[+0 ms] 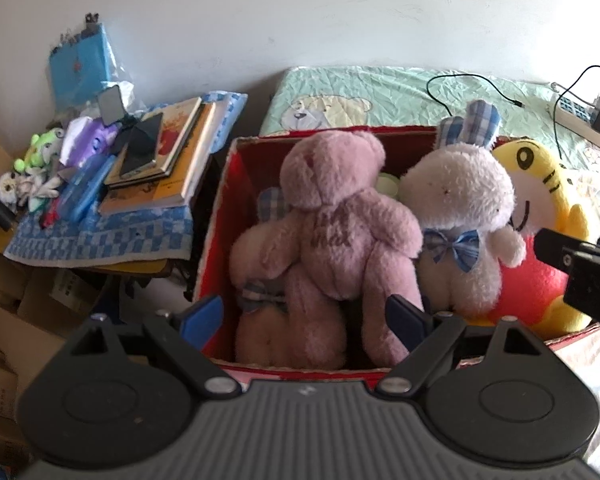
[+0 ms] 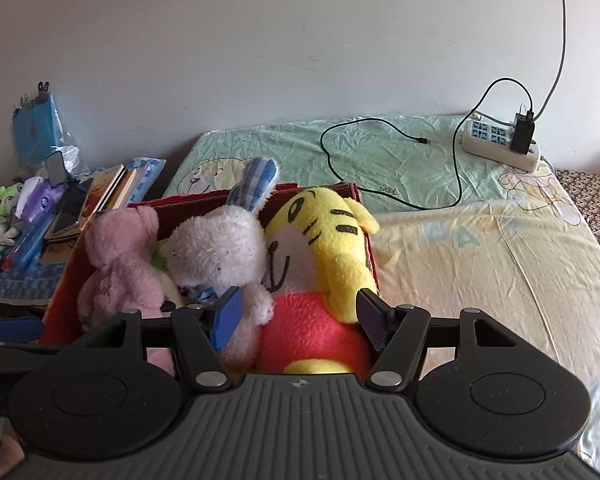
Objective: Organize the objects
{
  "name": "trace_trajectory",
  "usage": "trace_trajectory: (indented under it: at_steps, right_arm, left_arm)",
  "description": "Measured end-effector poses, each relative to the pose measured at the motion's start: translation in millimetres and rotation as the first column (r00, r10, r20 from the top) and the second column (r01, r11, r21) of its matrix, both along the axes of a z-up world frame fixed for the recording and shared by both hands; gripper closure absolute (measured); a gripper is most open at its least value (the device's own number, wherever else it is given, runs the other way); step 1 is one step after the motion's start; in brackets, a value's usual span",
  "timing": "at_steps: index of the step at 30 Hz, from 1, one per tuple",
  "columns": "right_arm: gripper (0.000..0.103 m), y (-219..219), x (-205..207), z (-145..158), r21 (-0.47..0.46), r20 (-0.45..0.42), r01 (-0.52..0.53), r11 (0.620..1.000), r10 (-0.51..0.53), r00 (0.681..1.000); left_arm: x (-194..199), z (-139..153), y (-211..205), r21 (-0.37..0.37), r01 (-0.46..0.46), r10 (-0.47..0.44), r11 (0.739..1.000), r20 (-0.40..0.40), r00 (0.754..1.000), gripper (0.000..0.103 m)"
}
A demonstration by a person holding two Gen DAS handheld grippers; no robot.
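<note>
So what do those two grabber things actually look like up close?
Both match: the left gripper and right gripper each have a ribbed dark grey body, two round black discs, black linkage bars with silver rivets, and flat blue finger pads. No cables or sleeves show.

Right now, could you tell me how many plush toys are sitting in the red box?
4 visible: a pink bear at the left, a second pale plush tucked behind it, a white rabbit in the middle, and a yellow tiger at the right. Others may be hidden beneath them.

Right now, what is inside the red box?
In the red box: a pink bear, white rabbit, yellow tiger. Another plush lies half hidden under the bear; the bottom is covered.
</note>
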State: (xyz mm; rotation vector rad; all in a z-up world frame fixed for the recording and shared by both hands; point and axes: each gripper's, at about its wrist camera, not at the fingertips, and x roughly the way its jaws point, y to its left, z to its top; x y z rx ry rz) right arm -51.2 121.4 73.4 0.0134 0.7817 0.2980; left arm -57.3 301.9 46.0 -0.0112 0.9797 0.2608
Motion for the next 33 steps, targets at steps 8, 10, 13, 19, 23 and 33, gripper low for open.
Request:
trace_trajectory:
  at_steps: [8, 10, 13, 19, 23, 33]
  right_arm:
    - [0.037, 9.7, 5.6, -2.5, -0.013, -0.006, 0.006, 1.000, -0.006, 1.000]
    - [0.037, 11.7, 6.2, -3.2, -0.011, -0.009, 0.007, 1.000, -0.007, 1.000]
    - [0.037, 13.5, 7.9, -3.8, -0.011, -0.011, 0.008, 1.000, -0.008, 1.000]
    - [0.037, 17.5, 10.2, -5.2, -0.020, -0.010, 0.011, 1.000, -0.011, 1.000]
    - [0.036, 17.7, 11.4, -5.7, -0.017, -0.013, 0.012, 1.000, -0.012, 1.000]
    - [0.036, 17.4, 12.0, -8.5, 0.010, -0.044, 0.012, 1.000, -0.011, 0.999]
  left_arm:
    - [3.6, -3.8, 8.4, -0.022, 0.012, -0.012, 1.000, 0.008, 1.000, 0.016]
    - [4.4, -4.9, 7.4, -0.026, 0.020, -0.020, 0.999, 0.007, 1.000, 0.016]
    - [5.9, -5.9, 5.2, -0.025, 0.033, -0.032, 0.999, 0.008, 0.999, 0.016]
    - [11.8, -8.4, 6.4, -0.042, 0.040, -0.040, 0.998, -0.007, 0.999, 0.016]
    - [14.0, -8.9, 4.9, -0.048, 0.047, -0.047, 0.998, -0.010, 0.999, 0.016]
    - [14.4, -8.1, 1.8, -0.035, 0.058, -0.058, 0.998, -0.006, 0.998, 0.016]
